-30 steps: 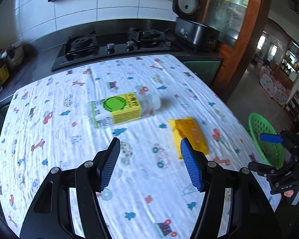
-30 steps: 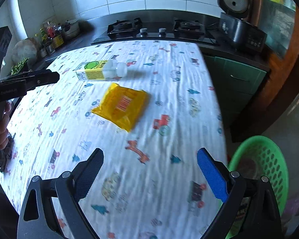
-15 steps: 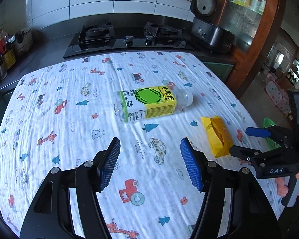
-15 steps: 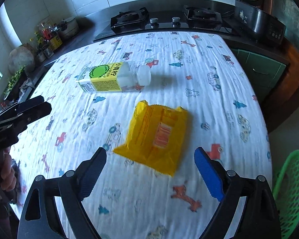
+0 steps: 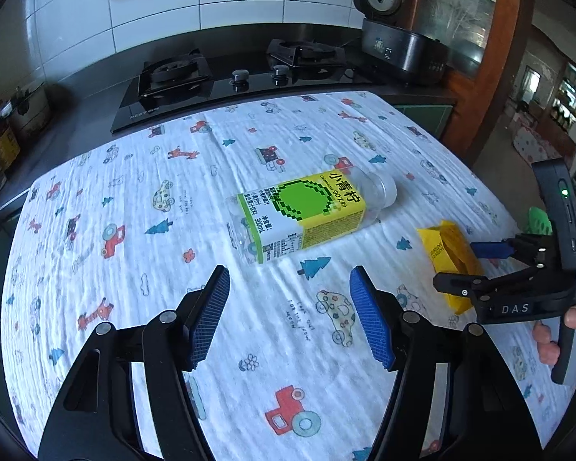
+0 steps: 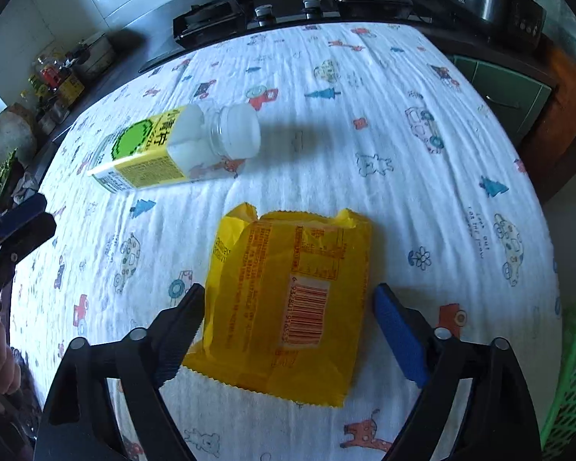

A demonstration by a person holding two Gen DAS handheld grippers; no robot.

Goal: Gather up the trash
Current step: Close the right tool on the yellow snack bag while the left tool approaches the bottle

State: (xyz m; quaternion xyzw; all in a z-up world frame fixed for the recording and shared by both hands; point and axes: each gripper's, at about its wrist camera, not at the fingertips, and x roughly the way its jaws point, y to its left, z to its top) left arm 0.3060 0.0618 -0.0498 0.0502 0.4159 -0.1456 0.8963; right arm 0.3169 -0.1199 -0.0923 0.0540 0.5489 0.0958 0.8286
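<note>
My right gripper (image 6: 288,320) straddles the yellow wrapper (image 6: 284,296), jaws spread and just now narrowing, pads not yet pressing. It looks light, crinkly and slippery; I'd pinch across its long side edges near the barcode. At eleven o'clock from it lies one plastic bottle (image 6: 172,150), seemingly empty and rollable. My left gripper (image 5: 290,315) hangs open short of the bottle. One green basket (image 6: 574,376) waits at three o'clock.

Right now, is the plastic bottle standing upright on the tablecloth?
No, the plastic bottle lies on its side on the tablecloth, its cap pointing right.
</note>
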